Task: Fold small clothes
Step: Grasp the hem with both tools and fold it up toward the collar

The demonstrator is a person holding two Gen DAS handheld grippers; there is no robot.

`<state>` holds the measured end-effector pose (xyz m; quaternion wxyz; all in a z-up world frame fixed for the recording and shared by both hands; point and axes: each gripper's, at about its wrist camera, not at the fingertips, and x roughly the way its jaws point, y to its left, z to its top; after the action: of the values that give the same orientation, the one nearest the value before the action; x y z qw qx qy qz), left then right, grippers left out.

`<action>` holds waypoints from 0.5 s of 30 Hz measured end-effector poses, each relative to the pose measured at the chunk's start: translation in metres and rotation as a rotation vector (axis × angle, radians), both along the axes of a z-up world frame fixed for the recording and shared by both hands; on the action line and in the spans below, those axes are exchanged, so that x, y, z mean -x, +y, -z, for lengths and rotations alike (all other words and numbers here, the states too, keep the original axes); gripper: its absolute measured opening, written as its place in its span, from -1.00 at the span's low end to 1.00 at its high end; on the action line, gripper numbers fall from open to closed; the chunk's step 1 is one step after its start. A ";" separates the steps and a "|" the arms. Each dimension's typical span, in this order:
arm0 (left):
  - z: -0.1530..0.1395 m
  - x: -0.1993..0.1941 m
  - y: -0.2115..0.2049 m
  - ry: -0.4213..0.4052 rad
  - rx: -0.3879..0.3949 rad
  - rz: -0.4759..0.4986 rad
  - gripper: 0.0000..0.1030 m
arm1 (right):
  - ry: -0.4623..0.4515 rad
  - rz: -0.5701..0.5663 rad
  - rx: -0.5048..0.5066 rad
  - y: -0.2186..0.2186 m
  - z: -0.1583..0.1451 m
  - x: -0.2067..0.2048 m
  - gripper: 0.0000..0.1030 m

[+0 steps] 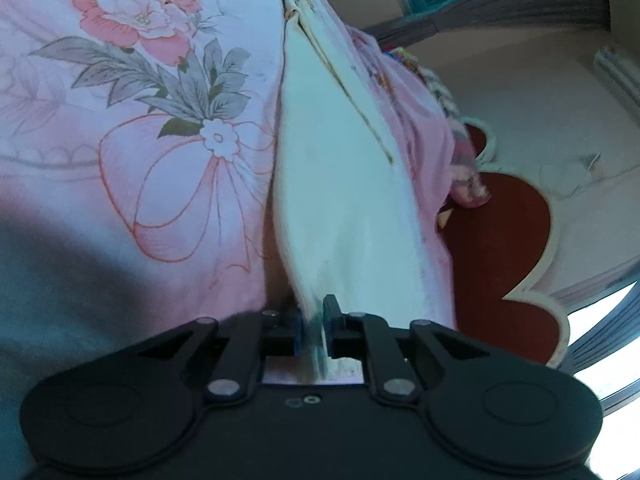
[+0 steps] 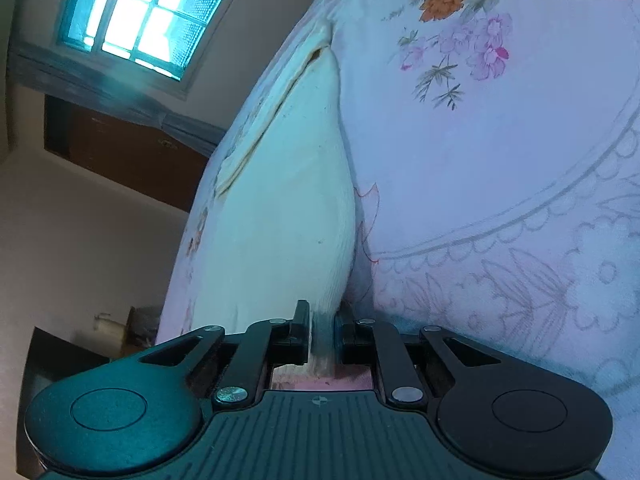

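Both grippers are clamped on one white garment (image 1: 340,168): the left gripper (image 1: 311,330) pinches its near edge between blue pads, and the right gripper (image 2: 325,330) has a bunched end squeezed between its black fingers. The garment lies stretched away from each gripper across a pink floral bedsheet (image 1: 132,112), with a seamed hem (image 2: 276,108) along its far side. Beyond the garment, at the sheet's edge in the left wrist view, a striped, crumpled bundle of cloth (image 1: 466,168) hangs over a red, scallop-edged headboard (image 1: 508,240). Nothing lies between the grippers and the garment. Past the bedsheet in the right wrist view are a bright barred window (image 2: 148,20), a brown wooden cabinet (image 2: 120,152) below it and pale walls.
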<state>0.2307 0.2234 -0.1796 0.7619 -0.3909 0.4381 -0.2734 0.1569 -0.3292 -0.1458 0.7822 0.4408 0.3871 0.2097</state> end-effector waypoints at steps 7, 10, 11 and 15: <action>-0.023 0.000 -0.002 -0.071 -0.041 -0.033 -0.99 | -0.102 0.030 0.055 -0.004 -0.018 0.001 -0.92; -0.048 -0.015 0.003 -0.150 0.013 -0.064 -0.98 | -0.194 0.022 0.105 -0.008 -0.050 -0.013 -0.92; -0.058 -0.024 0.005 -0.175 0.024 -0.070 -0.98 | -0.222 0.016 0.116 -0.008 -0.060 -0.022 -0.92; -0.092 -0.087 -0.004 -0.247 0.052 -0.080 -0.99 | -0.302 -0.010 0.125 -0.009 -0.098 -0.081 -0.92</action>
<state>0.3179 0.2196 -0.0877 0.8098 -0.3912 0.3179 -0.3001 0.2380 -0.3379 -0.0475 0.8562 0.3529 0.2797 0.2532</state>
